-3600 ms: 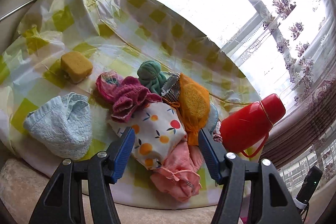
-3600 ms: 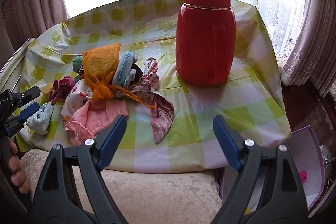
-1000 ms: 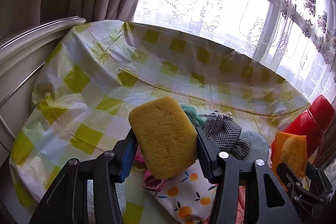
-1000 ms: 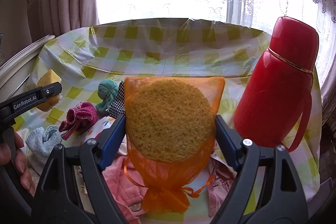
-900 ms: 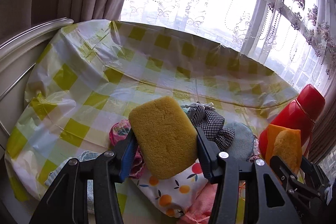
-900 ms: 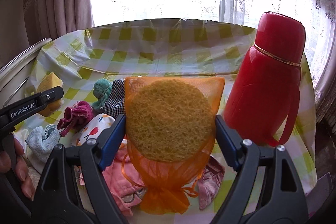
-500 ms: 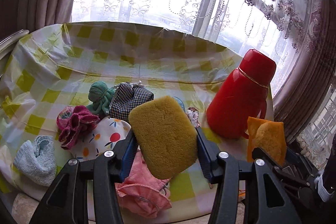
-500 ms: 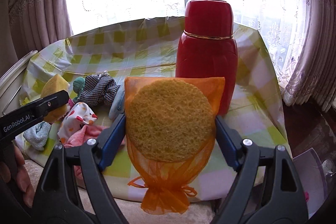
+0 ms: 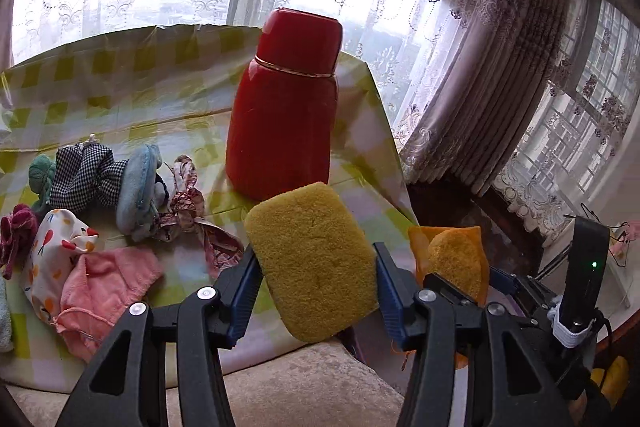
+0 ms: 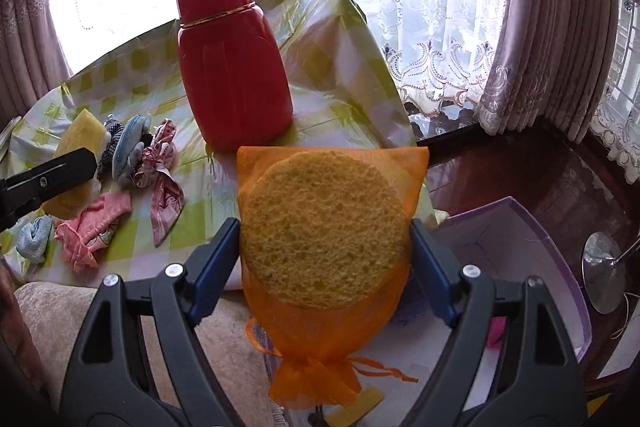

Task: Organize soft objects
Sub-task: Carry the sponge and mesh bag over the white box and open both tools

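You had the left gripper (image 9: 316,279) clamped on the yellow rectangular sponge (image 9: 314,263), carried off the near side of the red thermos (image 9: 282,103), and the right gripper (image 10: 324,239) clamped on the round sponge in its orange mesh bag (image 10: 326,227), out past the table corner on the thermos's right, above the purple box (image 10: 532,247) on the floor. Judging by that, both sponges were on their way to the box — neither dropped yet, and a few small items seemed to lie in it already. To the thermos's left on the checked tablecloth (image 9: 132,107) much was left: the gingham pouch (image 9: 80,173), the blue plush piece (image 9: 136,187), the pink patterned ribbon (image 9: 192,217), the pink cloth (image 9: 104,285) and the fruit-print bag (image 9: 52,247)
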